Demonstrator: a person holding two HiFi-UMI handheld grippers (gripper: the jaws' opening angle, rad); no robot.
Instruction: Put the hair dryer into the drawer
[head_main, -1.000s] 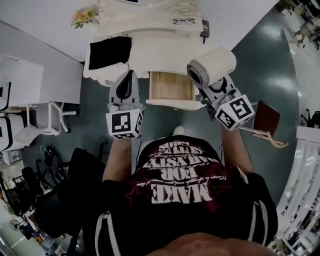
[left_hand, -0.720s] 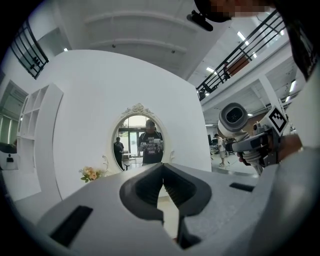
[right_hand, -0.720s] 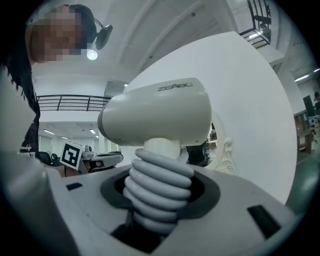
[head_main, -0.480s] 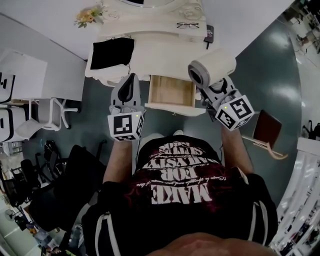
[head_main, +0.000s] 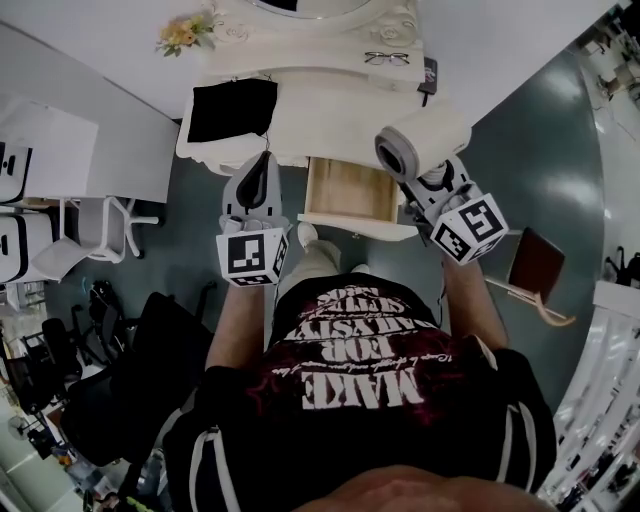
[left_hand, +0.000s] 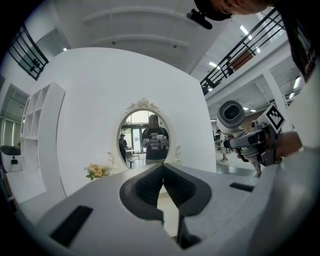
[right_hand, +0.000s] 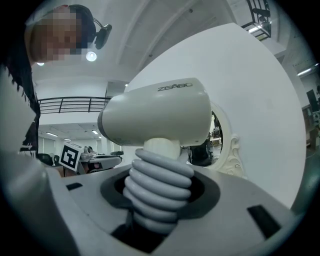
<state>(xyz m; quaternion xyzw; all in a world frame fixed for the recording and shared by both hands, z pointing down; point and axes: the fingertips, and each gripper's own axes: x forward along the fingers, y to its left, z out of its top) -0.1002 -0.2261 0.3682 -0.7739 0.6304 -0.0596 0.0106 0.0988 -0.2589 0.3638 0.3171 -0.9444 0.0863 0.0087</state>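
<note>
A cream hair dryer (head_main: 424, 139) (right_hand: 159, 114) stands upright in my right gripper (head_main: 427, 180) (right_hand: 159, 200), which is shut on its handle; a grey cord is wound round that handle. It hangs just right of the open wooden drawer (head_main: 348, 190) of the white dressing table (head_main: 320, 105). The left gripper view also catches the dryer (left_hand: 231, 114) at its right. My left gripper (head_main: 256, 183) (left_hand: 163, 167) is shut with nothing in it, to the left of the drawer and in front of the table's edge. The drawer looks bare inside.
On the table top lie a black cloth (head_main: 232, 108), glasses (head_main: 386, 58) and a dark phone (head_main: 429, 74), with flowers (head_main: 184, 31) (left_hand: 97, 171) at the back left by an oval mirror (left_hand: 144, 138). A white chair (head_main: 108, 224) stands left, a brown stool (head_main: 535, 263) right.
Both grippers and the head have drawn closer to the dressing table, which now sits lower in the head view. A leg has stepped forward under the drawer. The dryer stays gripped.
</note>
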